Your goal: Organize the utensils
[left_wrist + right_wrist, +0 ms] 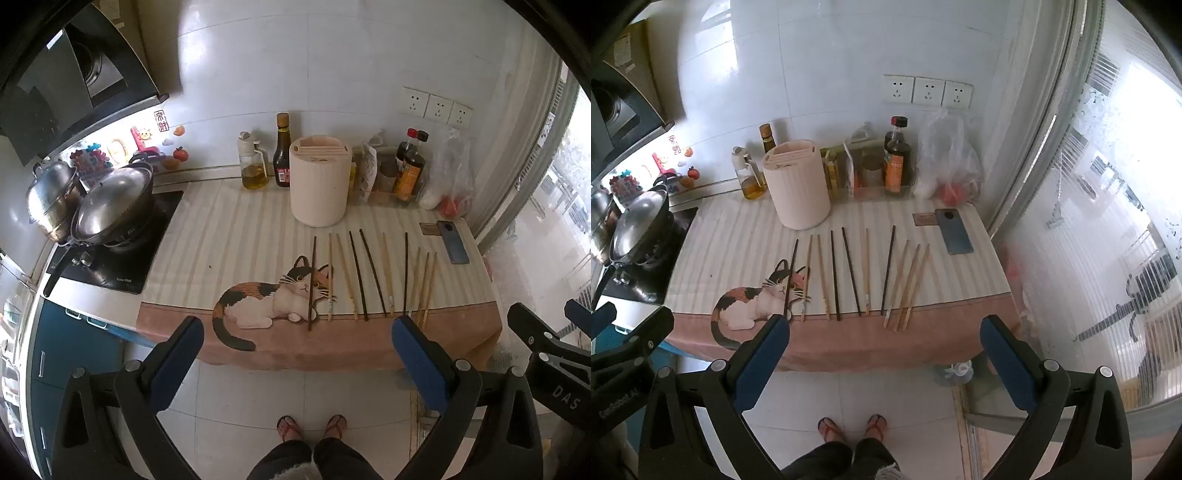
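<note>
Both grippers hang over the floor, short of the counter edge: left gripper (297,334) jaws spread wide, nothing between; right gripper (884,332) likewise. Chopsticks (857,275), dark and pale mixed, lie in a loose row on the cat-print mat (738,229). Cream utensil holder (796,184) stands upright behind them. Phone (955,232) at far right.

My left camera looks from high up, out in front of the bench (369,343), facing the wall and tipped down. My right camera sits beside it, a bit more to the right, looking the same way at the bench (849,343). Both stay back from it. Both see the chopsticks (369,275) (857,273), the holder (320,181) (796,184) and my feet (312,426) (853,426).
</note>
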`<state>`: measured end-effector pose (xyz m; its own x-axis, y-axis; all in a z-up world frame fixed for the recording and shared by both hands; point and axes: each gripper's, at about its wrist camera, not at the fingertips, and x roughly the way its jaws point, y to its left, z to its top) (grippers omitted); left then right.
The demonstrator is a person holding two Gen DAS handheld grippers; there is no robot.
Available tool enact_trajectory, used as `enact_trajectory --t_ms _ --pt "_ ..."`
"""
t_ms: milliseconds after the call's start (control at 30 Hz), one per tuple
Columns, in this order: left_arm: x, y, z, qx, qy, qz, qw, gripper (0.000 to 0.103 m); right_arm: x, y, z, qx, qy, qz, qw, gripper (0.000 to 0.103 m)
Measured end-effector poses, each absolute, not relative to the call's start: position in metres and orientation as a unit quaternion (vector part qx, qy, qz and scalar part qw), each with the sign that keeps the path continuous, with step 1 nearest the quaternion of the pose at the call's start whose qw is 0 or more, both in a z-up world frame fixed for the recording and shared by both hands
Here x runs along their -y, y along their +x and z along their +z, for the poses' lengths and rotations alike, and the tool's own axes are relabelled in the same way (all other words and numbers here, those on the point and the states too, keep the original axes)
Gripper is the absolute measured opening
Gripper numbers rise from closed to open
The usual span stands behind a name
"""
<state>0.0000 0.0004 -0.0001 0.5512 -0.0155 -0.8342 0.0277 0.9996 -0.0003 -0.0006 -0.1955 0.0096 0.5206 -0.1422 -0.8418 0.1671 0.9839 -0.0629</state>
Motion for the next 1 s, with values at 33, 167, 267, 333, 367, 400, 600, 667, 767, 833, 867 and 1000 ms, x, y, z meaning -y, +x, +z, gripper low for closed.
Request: enact_trajectory --t_ms 33,167,267,333,367,400,600,667,767,833,867,1000 --pt "-0.001 0.000 0.000 -0.473 0.007 -0.012 0.881 0.103 0.195 -0.001 0.009 -0.482 0.011 -0.090 0.872 0.103" --pt "0.002 -0.001 -0.002 -0.468 0.010 -0.009 0.883 0.103 0.194 -0.001 0.009 -0.477 0.014 -0.087 0.875 0.103" --pt "0.006 0.000 -0.006 -0.467 0.013 -0.009 0.884 0.103 0.194 -0.003 0.009 -0.476 0.015 -0.086 0.875 0.103" --pt "0.007 0.000 -0.004 -0.467 0.011 -0.008 0.884 0.103 0.195 -0.004 0.012 -0.475 0.012 -0.086 0.876 0.103" --pt "0.006 0.001 -0.002 -0.467 0.010 -0.007 0.884 0.103 0.195 -0.005 0.013 -0.474 0.011 -0.086 0.876 0.103" --pt "0.004 -0.001 -0.002 -0.466 0.010 -0.009 0.885 0.103 0.195 -0.006 0.013 -0.474 0.010 -0.085 0.876 0.103" --pt "0.003 -0.001 0.001 -0.465 0.010 -0.007 0.885 0.103 0.192 0.002 0.016 -0.474 0.008 -0.086 0.876 0.103" --pt "0.001 0.000 0.003 -0.464 0.010 -0.008 0.886 0.103 0.191 0.003 0.015 -0.473 0.008 -0.085 0.877 0.103" --pt "-0.001 0.001 0.003 -0.463 0.010 -0.008 0.886 0.103 0.190 0.003 0.015 -0.472 0.005 -0.084 0.878 0.103" --pt "0.000 0.001 0.005 -0.462 0.012 -0.007 0.887 0.103 0.190 0.004 0.016 -0.471 0.004 -0.084 0.878 0.103" --pt "0.000 0.001 0.005 -0.461 0.012 -0.007 0.887 0.103 0.190 0.004 0.017 -0.471 0.005 -0.084 0.878 0.103" --pt "0.001 0.003 0.006 -0.461 0.014 -0.007 0.887 0.103 0.190 0.006 0.018 -0.470 0.005 -0.084 0.879 0.103"
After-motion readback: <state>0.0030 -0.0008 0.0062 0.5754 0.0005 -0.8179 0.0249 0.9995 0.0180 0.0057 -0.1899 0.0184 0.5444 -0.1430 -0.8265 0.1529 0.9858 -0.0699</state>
